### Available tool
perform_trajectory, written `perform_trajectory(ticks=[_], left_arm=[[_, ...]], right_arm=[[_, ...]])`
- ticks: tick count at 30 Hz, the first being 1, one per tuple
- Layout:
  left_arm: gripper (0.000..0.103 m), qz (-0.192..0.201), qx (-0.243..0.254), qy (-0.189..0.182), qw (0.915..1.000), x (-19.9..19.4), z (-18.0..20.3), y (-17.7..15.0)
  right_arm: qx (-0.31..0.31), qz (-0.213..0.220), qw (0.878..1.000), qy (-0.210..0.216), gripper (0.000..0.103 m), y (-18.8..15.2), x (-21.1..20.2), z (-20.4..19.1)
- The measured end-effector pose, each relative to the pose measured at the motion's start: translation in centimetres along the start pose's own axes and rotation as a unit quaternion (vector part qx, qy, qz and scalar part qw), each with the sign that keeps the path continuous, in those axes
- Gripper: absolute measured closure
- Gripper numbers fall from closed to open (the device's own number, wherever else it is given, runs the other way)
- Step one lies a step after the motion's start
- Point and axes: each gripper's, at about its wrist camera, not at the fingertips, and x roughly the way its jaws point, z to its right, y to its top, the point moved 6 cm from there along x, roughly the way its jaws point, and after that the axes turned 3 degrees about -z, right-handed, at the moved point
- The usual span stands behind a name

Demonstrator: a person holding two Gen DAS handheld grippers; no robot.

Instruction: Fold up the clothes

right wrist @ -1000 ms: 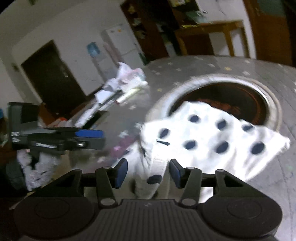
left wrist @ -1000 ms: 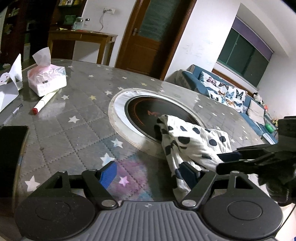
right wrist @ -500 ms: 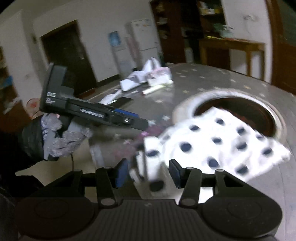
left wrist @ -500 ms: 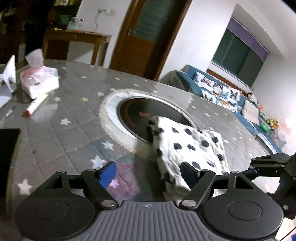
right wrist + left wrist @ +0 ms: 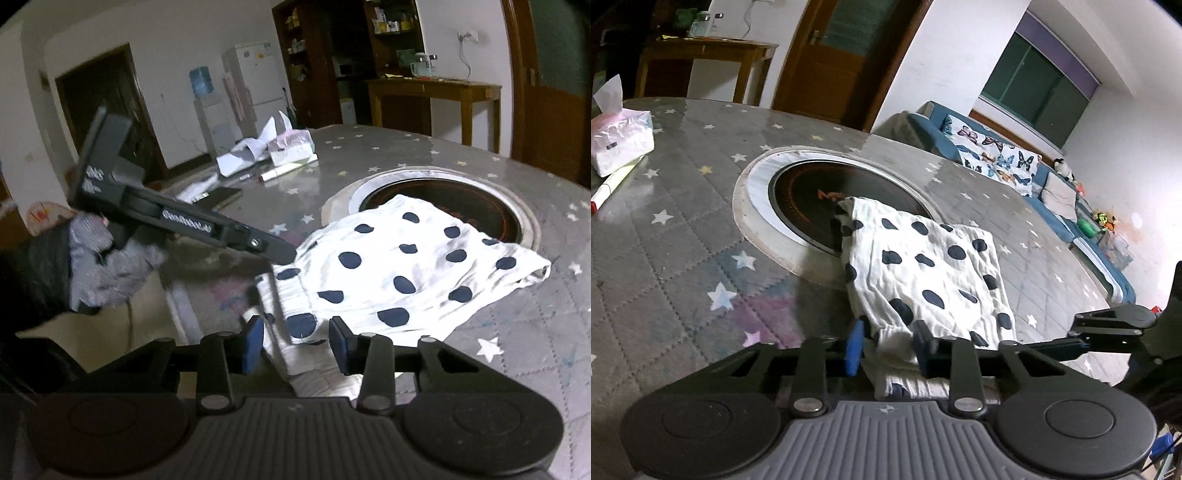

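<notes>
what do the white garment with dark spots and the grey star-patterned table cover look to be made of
White garment with dark spots: looks like thin woven cotton or gauze, matte, judging by its fine crinkles and soft folds. Grey star-patterned table cover: probably quilted fabric under a clear glossy layer, going by stitched diamond lines and sheen; uncertain.

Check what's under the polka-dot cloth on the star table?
The polka-dot cloth lies over the near rim and part of the round dark cooktop inset, the rest on the grey star-patterned table. Whatever else is beneath the folded layers is hidden.
</notes>
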Motion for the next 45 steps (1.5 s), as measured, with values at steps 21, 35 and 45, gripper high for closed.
perform_trajectory(ticks=[21,35,45], left_arm=[[0.092,-0.023,-0.005,-0.018,0.9996,-0.6,-0.3,-0.8],[0.054,-0.010,-0.027,-0.002,0.9996,-0.9,-1.3,0.5],[0.054,-0.032,-0.069,-0.025,0.9968,-0.1,-2.4,0.0]], right_arm=[[0.047,0.002,0.999,0.005,0.082,-1.7,-1.3,0.7],[0.210,-0.006,0.976,0.048,0.078,-2.3,-1.0,4.6],[0.287,-0.005,0.955,0.081,0.072,-3.4,-0.2,5.8]])
